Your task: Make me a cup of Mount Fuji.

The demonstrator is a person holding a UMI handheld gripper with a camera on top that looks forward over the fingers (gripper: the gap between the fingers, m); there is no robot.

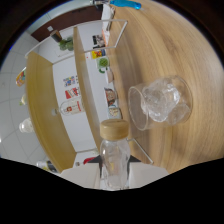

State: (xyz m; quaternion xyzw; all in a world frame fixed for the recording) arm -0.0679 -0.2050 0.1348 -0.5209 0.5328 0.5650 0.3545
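One wooden tabletop (165, 55) fills the view beyond the fingers. Ice-filled clear glass (160, 102) is seen on it, well ahead of the gripper (114, 172). Clear bottle (114, 155) with wooden cap (114, 129) is pinched between both fingers, jaws pressed on its sides.

1. Gripper (114, 175): two pale, off-white fingers (82, 176), broad and flat, at 6 o'clock.
2. Inner finger tips: dark, with a small red mark at 7 o'clock.
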